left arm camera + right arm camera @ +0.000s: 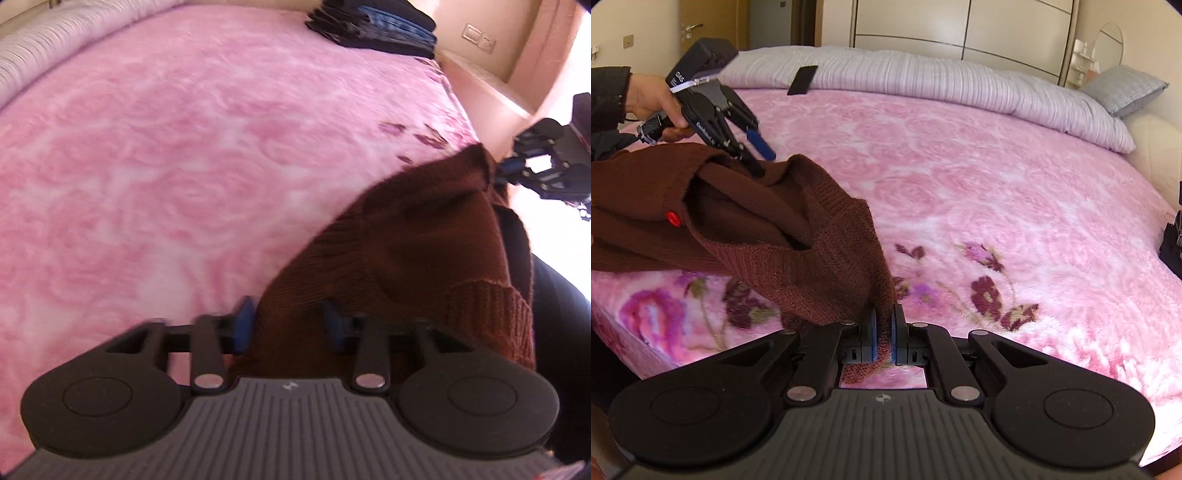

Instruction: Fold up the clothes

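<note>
- A brown knitted sweater (pixel 746 229) hangs bunched in the air over the near side of the bed, stretched between the two grippers; its lower folds sag toward the blanket, though whether they touch it cannot be told.
- A small red round spot (pixel 672 218) sits on the sweater's left part, in the right wrist view.
- The right gripper (pixel 882 334) has its blue pads pressed together on a ribbed edge of the sweater, with a tuft of knit showing below the pinch.
- The left gripper (pixel 759 157) is at the sweater's far upper fold. In its own view its blue pads (pixel 243 323) stand apart with the knit lying between them and not visibly squeezed; the picture there is blurred.
- A hand (pixel 652 101) in a dark sleeve holds the left gripper's handle at the left edge of the right wrist view.
- Seen from the left wrist, the right gripper (pixel 498 173) grips the sweater's pointed corner near the bed's edge.
- The bed carries a pink blanket (pixel 979 192) with a rose pattern and purple flowers near the front edge.
- A striped pale cover (pixel 923 74) and a grey pillow (pixel 1126 88) lie along the headboard end.
- A stack of dark folded clothes (pixel 373 31) rests on the bed's far corner, well apart from the sweater.
- Cream wardrobe doors (pixel 960 26) stand behind the bed.
</note>
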`<state>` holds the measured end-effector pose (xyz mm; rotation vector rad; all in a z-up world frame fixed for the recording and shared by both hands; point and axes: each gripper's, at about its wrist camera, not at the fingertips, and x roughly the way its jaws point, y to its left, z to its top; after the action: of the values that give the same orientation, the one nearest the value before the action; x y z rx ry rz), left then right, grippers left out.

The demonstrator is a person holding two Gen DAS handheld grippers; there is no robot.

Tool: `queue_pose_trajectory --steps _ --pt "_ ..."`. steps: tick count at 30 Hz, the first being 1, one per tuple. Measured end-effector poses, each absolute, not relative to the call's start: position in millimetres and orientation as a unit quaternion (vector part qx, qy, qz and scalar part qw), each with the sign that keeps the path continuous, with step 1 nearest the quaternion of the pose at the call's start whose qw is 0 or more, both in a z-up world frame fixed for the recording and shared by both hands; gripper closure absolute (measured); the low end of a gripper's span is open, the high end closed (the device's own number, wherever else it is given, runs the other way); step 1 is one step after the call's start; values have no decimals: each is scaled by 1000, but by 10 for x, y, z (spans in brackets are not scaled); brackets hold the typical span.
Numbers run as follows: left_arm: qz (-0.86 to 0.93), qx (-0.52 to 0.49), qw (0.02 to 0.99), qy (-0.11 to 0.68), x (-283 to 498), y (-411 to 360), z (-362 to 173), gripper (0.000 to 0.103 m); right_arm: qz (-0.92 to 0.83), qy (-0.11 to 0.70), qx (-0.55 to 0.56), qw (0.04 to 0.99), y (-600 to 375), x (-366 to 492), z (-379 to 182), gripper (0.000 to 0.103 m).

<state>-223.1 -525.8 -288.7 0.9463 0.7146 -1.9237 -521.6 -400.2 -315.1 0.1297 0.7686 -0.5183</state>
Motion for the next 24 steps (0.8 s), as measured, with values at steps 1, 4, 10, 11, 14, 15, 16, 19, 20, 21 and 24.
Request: queue_pose_trajectory --steps 1,4,10,11,14,15,16,19,20,21,24 --pt "-766 381 438 275 -2257 -5208 -2838 100 -251 369 58 893 -3999 -5209 -3138 97" --pt "-752 365 496 235 -2264 -4956 -2523 102 -257 354 36 899 -3964 -5204 -3007 97" --pt "-706 293 634 116 -2251 -4057 -1396 102 -271 287 -33 918 -3846 -5156 -2403 98" --pt "-695 286 654 88 -2296 -3864 -1188 102 -271 272 -48 922 -3808 -5130 -2279 99" --pt "-654 265 709 5 -2480 -3287 -577 102 -275 219 -102 931 -3611 -5042 -1879 99" --pt "-639 260 723 -22 -2572 -3099 -396 101 -276 199 -119 933 -3533 -5018 -1741 99" --pt "-624 255 737 -48 -2663 -2911 -215 101 -276 181 -133 935 -3455 -4996 -1621 99" --pt "-572 245 775 -111 -2959 -2433 179 101 -276 120 -185 936 -3159 -4977 -1248 99" --pt "-556 240 786 -127 -3041 -2294 288 101 -276 101 -198 935 -3070 -4985 -1136 100" --pt "-539 234 796 -143 -3124 -2155 396 101 -275 81 -210 935 -2987 -5002 -1022 100" --pt "-499 215 822 -170 -3276 -1845 654 101 -267 25 -235 934 -2778 -5073 -699 100"
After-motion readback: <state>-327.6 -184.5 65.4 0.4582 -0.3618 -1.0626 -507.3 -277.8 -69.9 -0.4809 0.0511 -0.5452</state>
